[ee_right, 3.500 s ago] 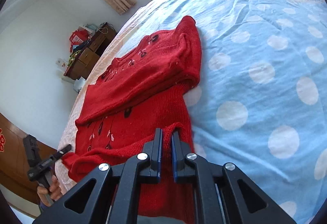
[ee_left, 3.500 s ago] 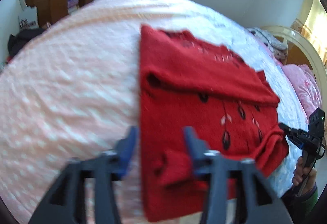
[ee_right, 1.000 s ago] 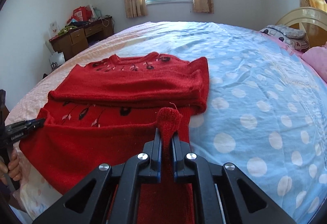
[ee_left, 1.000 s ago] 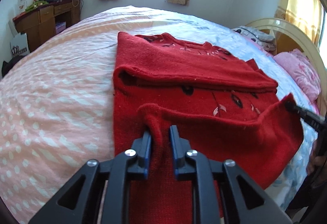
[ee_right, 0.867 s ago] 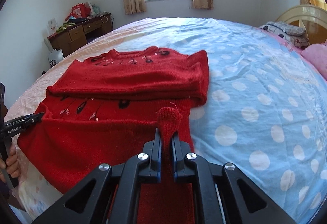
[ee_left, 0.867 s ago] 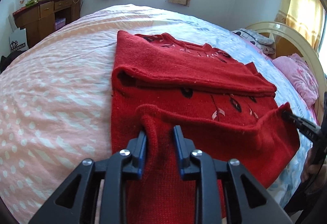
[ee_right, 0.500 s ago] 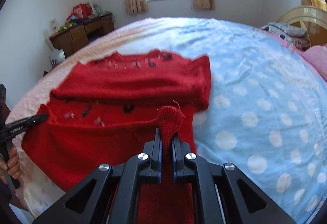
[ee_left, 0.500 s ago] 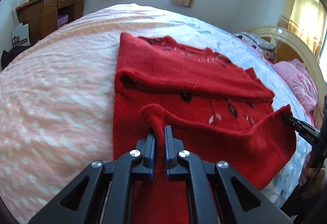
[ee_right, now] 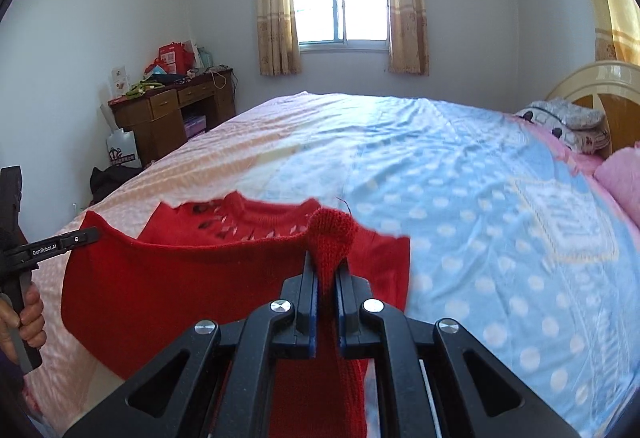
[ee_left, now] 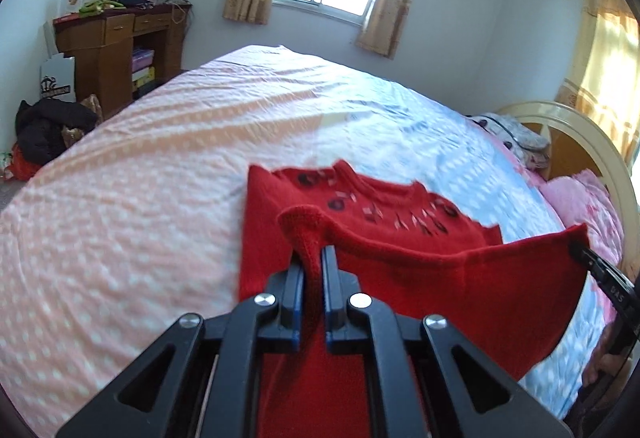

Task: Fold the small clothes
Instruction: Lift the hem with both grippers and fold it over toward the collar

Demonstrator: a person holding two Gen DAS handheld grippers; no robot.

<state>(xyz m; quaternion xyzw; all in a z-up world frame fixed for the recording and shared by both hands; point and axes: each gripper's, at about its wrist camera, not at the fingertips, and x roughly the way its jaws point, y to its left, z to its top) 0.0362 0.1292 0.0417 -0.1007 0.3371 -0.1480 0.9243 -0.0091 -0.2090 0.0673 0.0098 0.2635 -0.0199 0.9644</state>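
Both tongs clenched on red sweater hem, lifted over bed.

Left gripper [ee_left: 311,266] pinches one hem corner of the red sweater [ee_left: 460,278]; right gripper [ee_right: 327,280] pinches the other. Hem raised and taut between them; neckline end lies on the bed [ee_right: 460,166]. Right view alone shows the person's left hand [ee_right: 28,318]; left view shows pink pillow [ee_left: 580,194].

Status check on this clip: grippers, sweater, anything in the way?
Left gripper shut on sweater hem corner; right gripper shut on the other corner. Hem held up off the bed, collar end down. Nothing in the way.
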